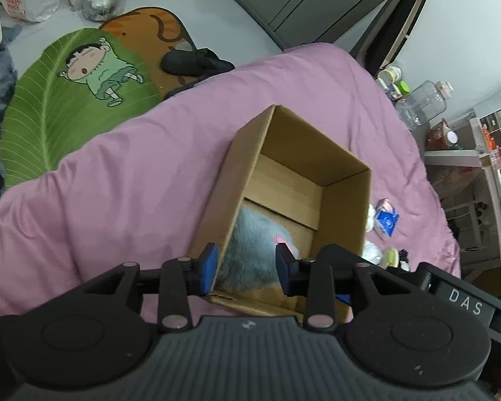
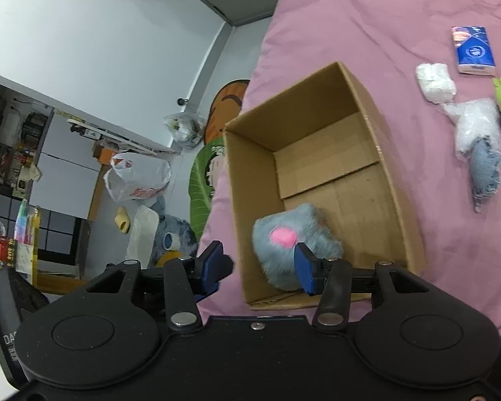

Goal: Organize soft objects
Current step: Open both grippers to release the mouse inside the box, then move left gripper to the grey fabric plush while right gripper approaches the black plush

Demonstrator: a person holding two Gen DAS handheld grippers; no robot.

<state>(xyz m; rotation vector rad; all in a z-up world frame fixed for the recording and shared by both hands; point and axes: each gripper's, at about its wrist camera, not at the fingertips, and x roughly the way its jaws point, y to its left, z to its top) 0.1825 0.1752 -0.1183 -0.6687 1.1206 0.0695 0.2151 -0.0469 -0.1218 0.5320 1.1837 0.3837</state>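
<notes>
The grey plush (image 2: 294, 244) in the box (image 2: 397, 200) looks light, squashy; both hand-held grippers spread, probably empty; pinch its fur centrally.

Matt cardboard box (image 2: 317, 153) holds fluffy plush toy (image 2: 294, 240).

"DAS" on right tongs' body (image 1: 466, 301).

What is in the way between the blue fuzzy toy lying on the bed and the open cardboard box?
Nothing visible. The blue fuzzy toy lies on the pink bedspread beside the box, with bare cover between them. The box is open-topped, and the gray plush inside fills only the near corner. A plastic bag touches the toy's far end.
</notes>
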